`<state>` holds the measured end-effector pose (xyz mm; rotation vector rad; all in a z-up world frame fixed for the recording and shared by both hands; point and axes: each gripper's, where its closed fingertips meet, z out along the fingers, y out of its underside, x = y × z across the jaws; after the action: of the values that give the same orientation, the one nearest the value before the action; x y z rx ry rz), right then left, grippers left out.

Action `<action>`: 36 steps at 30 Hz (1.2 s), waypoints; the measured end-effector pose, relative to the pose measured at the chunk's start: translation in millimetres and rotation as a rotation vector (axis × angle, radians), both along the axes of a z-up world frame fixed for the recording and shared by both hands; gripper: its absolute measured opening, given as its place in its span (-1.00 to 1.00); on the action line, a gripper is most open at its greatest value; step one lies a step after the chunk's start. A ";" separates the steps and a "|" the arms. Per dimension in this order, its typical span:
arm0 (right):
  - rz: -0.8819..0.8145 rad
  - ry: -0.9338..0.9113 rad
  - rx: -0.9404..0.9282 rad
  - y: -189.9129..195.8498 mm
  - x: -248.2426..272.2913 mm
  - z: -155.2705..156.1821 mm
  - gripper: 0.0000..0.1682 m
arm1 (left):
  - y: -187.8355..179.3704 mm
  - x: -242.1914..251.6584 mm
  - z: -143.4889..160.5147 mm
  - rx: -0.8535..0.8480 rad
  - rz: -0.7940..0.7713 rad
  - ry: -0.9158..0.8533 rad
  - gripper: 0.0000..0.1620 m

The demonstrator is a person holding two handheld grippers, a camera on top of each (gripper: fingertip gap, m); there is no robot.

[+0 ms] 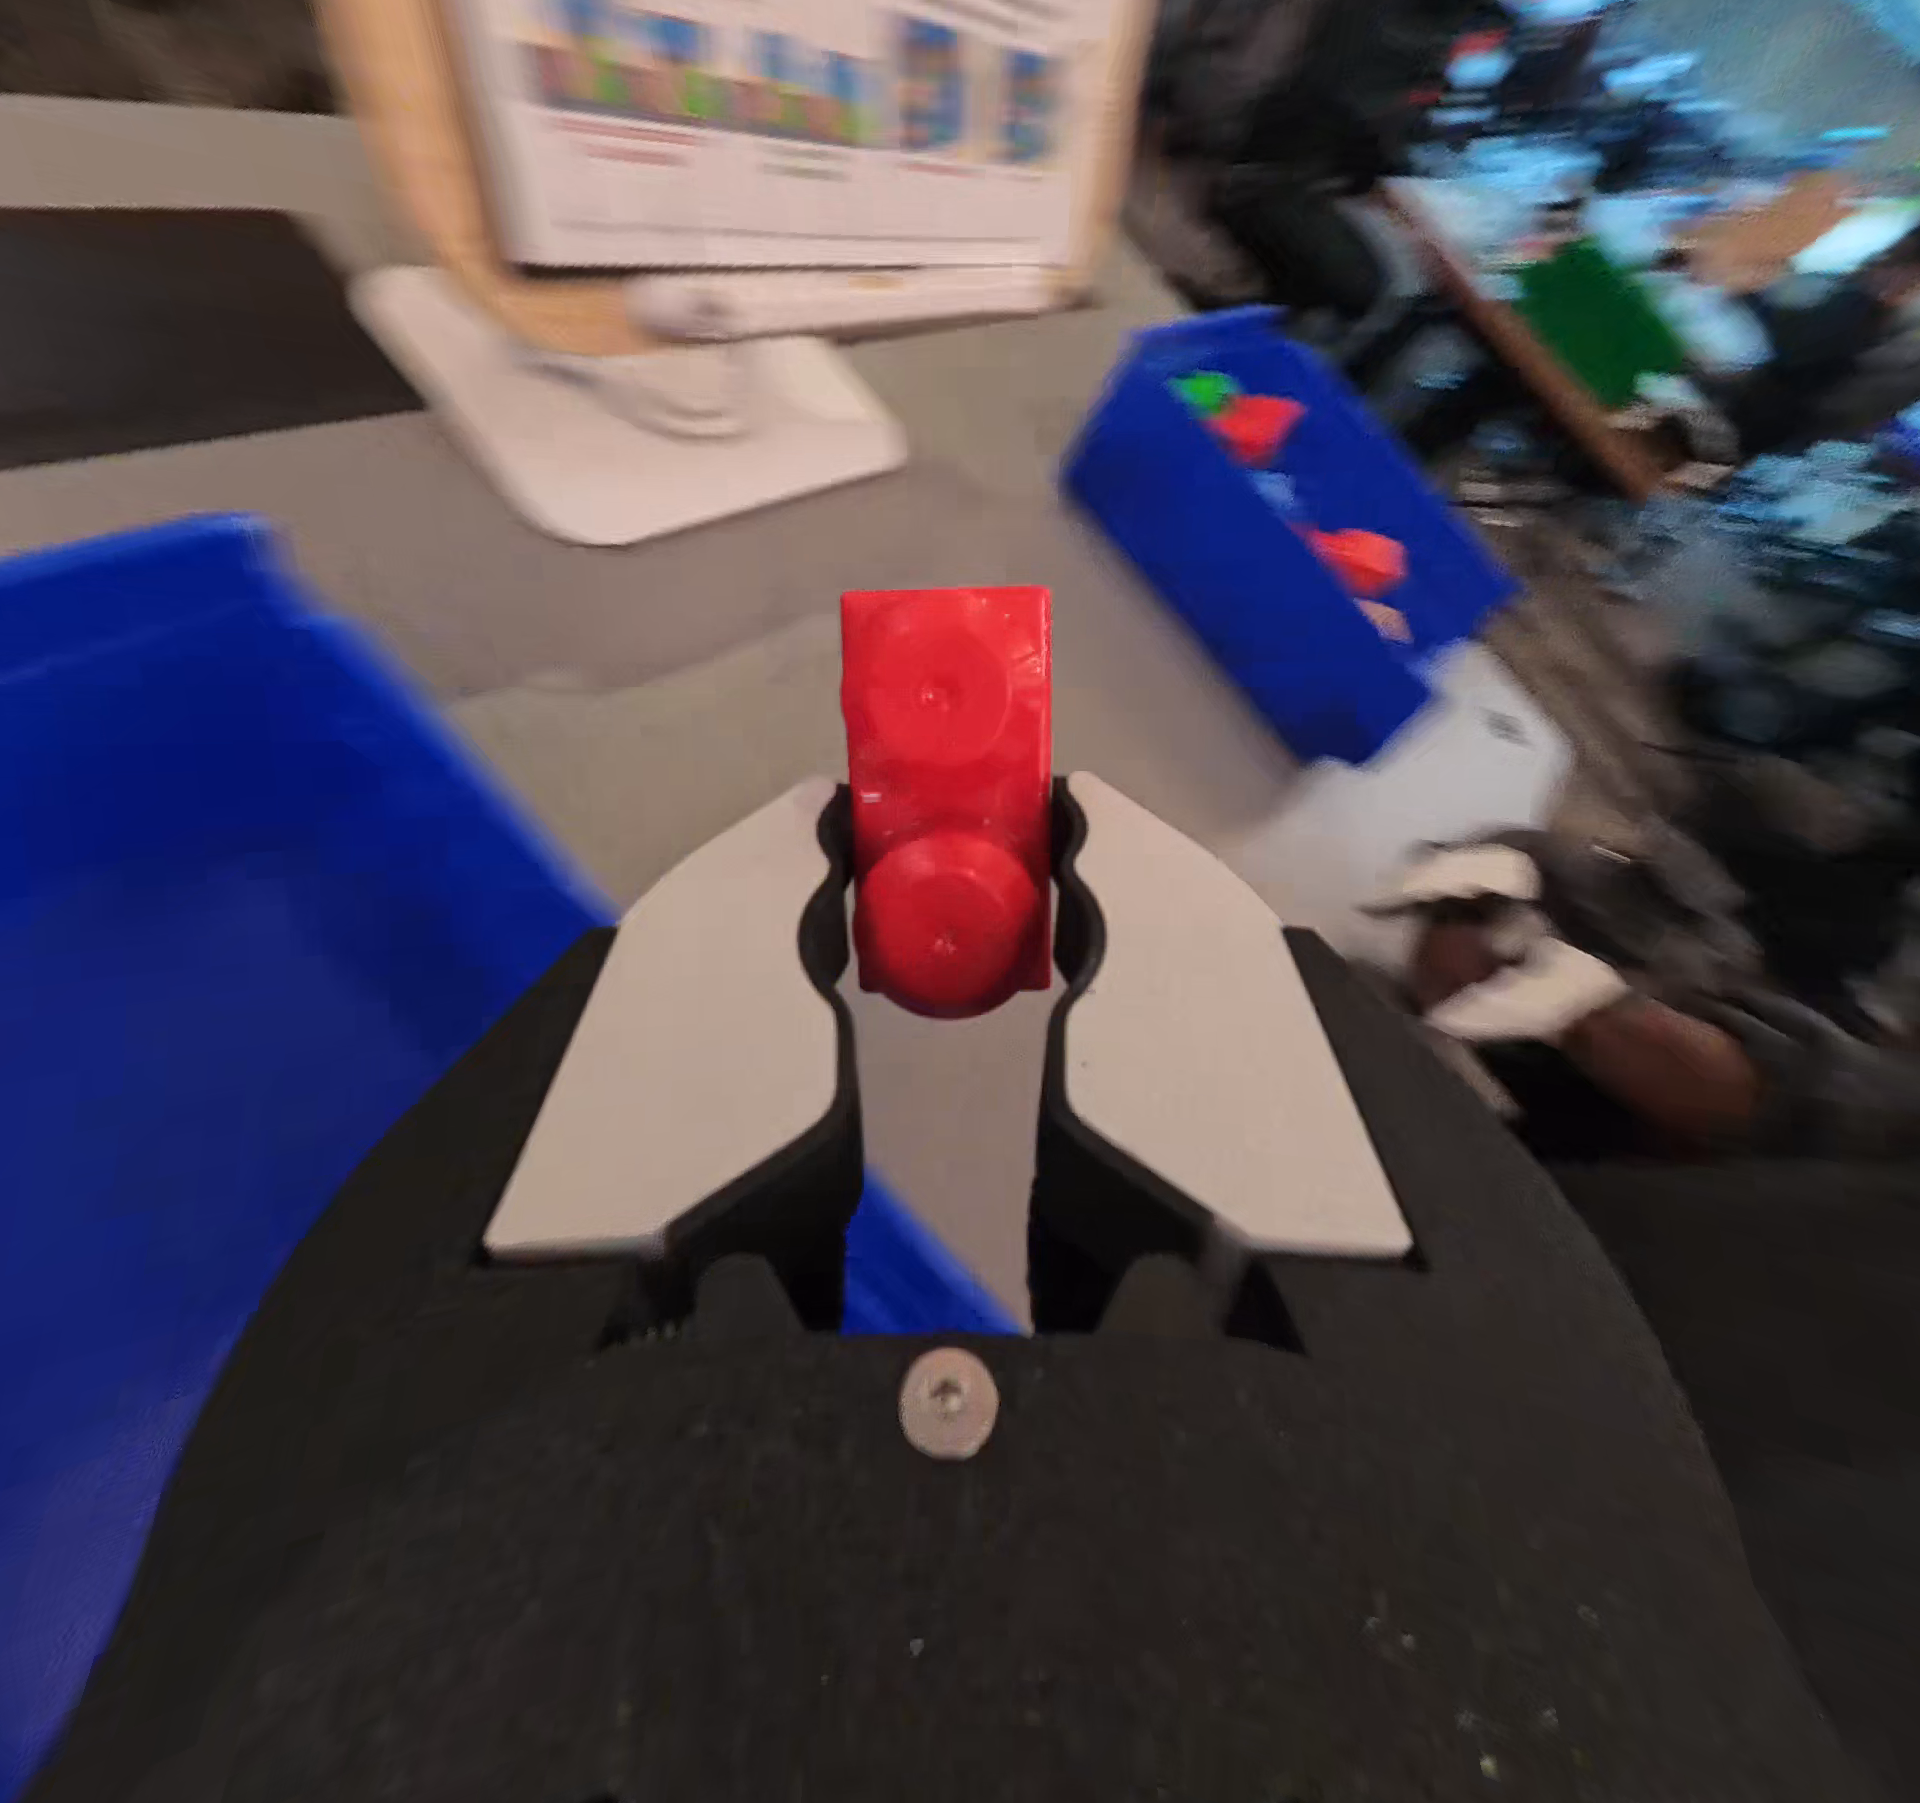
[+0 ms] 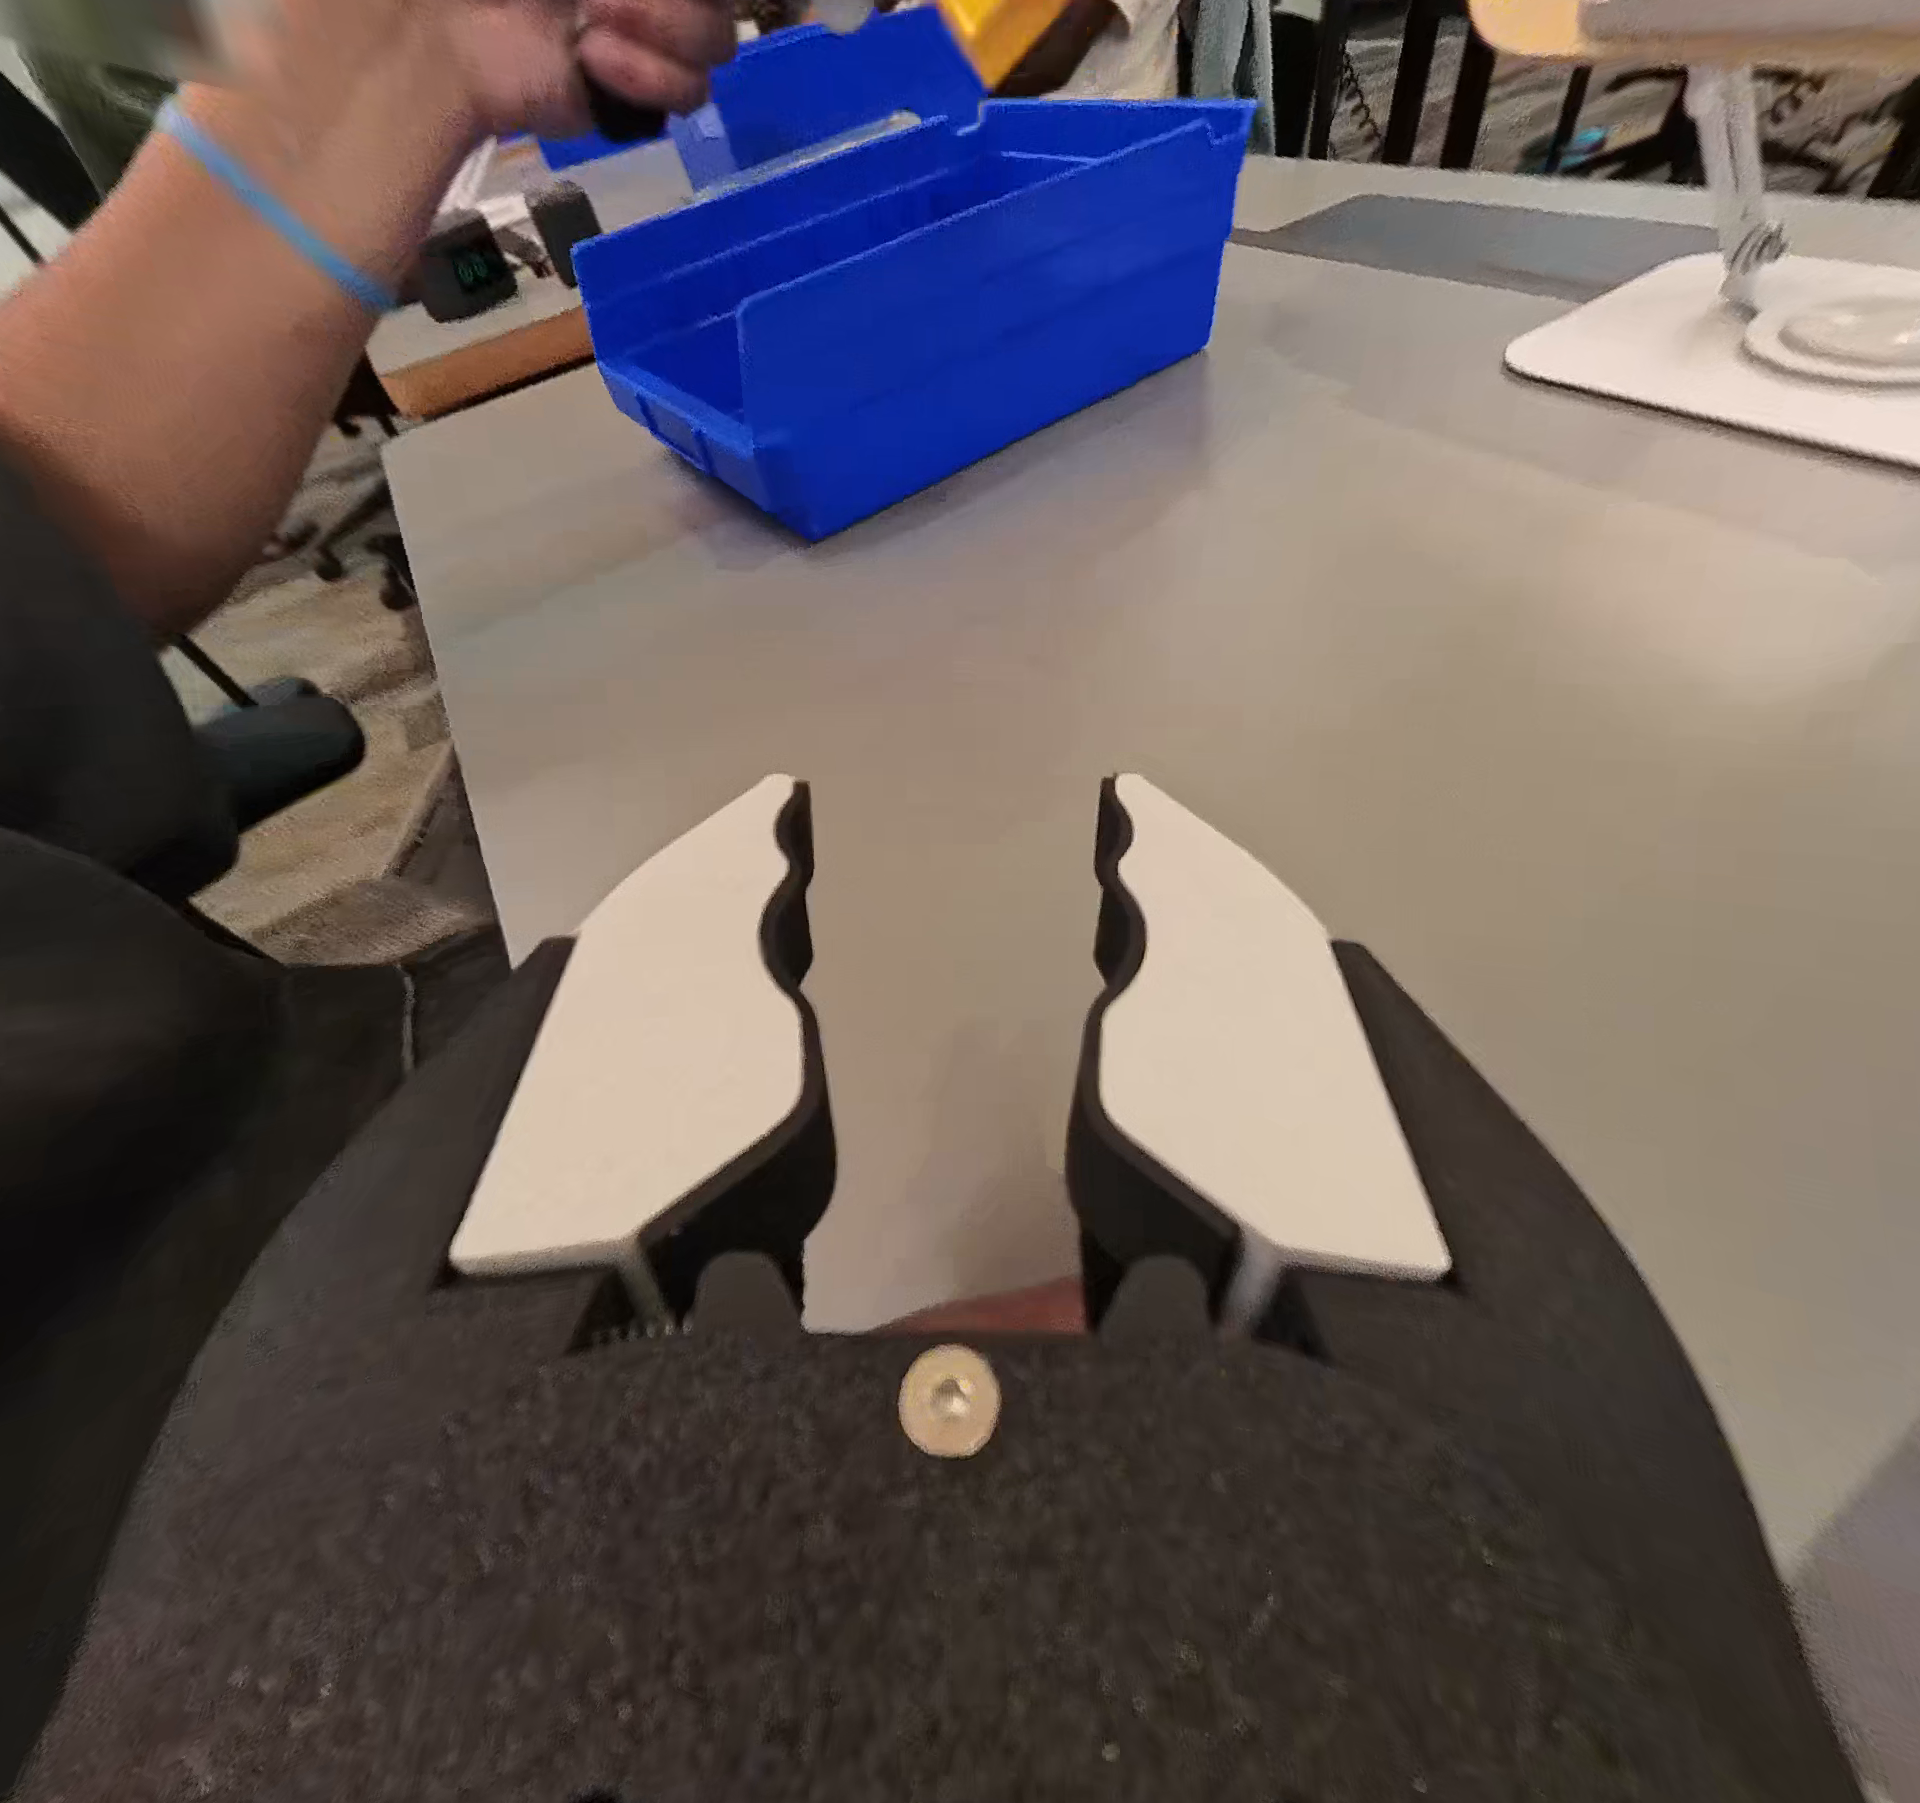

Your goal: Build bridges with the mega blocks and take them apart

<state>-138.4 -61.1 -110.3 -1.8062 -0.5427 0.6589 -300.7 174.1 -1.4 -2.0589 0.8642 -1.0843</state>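
The left gripper [image 1: 951, 797] clamps a red mega block [image 1: 943, 787] above the grey table [image 2: 1351, 662], beside a blue bin [image 2: 904, 319]; the right gripper [image 2: 953, 797] hangs parted, empty. Behind, a blurred, seemingly cluttered room.

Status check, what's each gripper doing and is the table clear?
Left gripper shut on red block. Right gripper open, empty, over grey table. Blue bin ahead, nothing nearer.
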 end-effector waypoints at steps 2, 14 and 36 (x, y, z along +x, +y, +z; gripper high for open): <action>-0.009 0.052 -0.050 7.7 2.3 -5.9 -0.38 | -42.5 22.6 4.5 -0.021 -0.148 -0.115 -0.57; 0.157 0.665 -0.080 51.7 -23.3 90.3 -0.28 | -160.7 119.7 -11.1 -0.073 -0.477 -0.573 -0.56; 0.252 0.805 0.013 52.5 -38.9 94.2 -0.58 | -171.1 117.1 6.8 0.032 -0.389 -0.658 -0.57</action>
<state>-177.2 -8.6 -16.1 -1.3091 -0.2168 1.4530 -183.5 2.9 5.5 -1.3746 0.9290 -1.8002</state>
